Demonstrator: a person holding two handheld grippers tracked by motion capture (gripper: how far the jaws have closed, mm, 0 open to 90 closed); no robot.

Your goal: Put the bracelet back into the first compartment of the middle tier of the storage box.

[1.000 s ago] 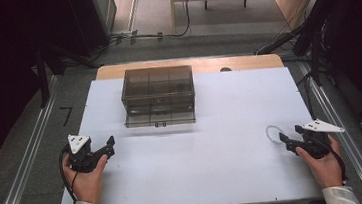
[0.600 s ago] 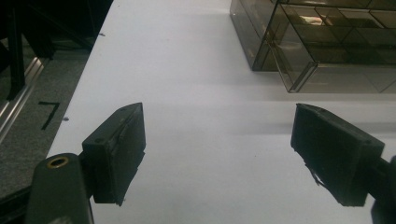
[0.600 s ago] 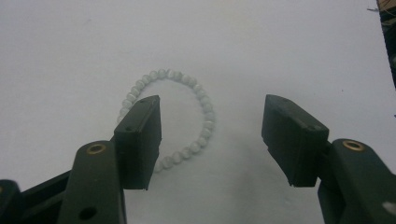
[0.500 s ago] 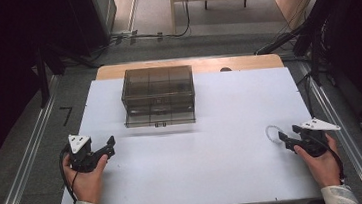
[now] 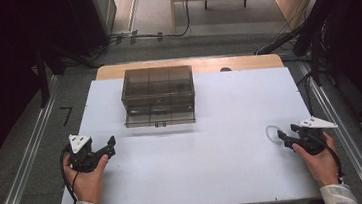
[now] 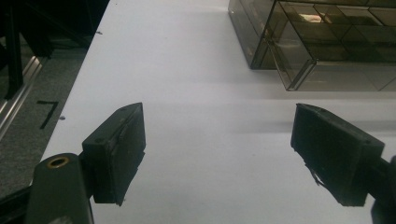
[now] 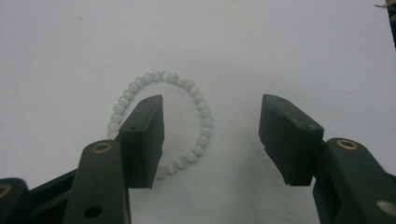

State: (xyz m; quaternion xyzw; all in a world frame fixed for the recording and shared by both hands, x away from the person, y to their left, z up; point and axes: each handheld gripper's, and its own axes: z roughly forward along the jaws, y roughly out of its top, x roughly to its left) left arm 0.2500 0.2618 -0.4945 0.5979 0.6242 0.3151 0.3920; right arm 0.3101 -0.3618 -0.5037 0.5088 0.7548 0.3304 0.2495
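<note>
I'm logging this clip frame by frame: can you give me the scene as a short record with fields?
surface: white table
target: pale bead bracelet, lying flat
right gripper: open, jaws have just been closing; one jaw inside the bracelet's loop, one outside, pads not pressing
left gripper: open, nothing between its jaws
other item: smoky clear compartment box at the far side of the table

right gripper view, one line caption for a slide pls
Right gripper, jaws closing but still open, straddles one side of a pale bead bracelet on the white table.
</note>
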